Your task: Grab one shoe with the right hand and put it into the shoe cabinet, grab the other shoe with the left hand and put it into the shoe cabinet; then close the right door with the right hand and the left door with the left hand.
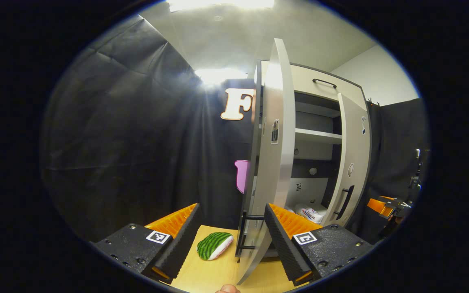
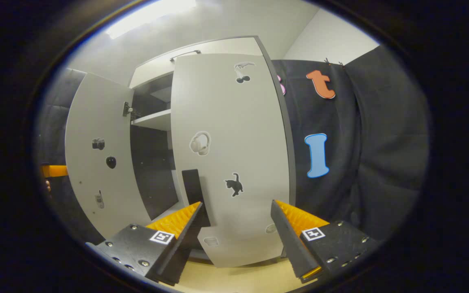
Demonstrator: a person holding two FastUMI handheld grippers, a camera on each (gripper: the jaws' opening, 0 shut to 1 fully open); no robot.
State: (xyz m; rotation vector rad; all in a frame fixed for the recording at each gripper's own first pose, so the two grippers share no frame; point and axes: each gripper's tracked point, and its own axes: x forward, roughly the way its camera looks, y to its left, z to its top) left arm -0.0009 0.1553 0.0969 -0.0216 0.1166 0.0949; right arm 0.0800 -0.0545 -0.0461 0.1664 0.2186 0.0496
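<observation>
The shoe cabinet (image 1: 316,122) stands tall and pale on the wooden floor (image 1: 218,272), both doors partly open. In the left gripper view, the left door (image 1: 273,162) swings edge-on toward the camera, its black handle (image 1: 244,234) low down, sitting right between the left gripper (image 1: 230,244) fingers, which are spread wide and hold nothing. One shoe (image 1: 312,212), white with a small logo too blurred to read, lies on the bottom shelf inside. A green striped watermelon-slice toy (image 1: 214,245) rests on the floor just beside the left door. Far right, the other gripper (image 1: 385,205) shows near the right door (image 1: 350,162).

In the right gripper view, the right gripper (image 2: 236,240) is also spread wide, empty, facing the right door (image 2: 234,162) close up. Its black handle (image 2: 193,191) sits just above the left finger. Stickers dot the door: cherries (image 2: 242,72), headphones (image 2: 200,143), a black cat (image 2: 234,184). No readable writing on them. The left door (image 2: 96,154) carries small stickers too.
</observation>
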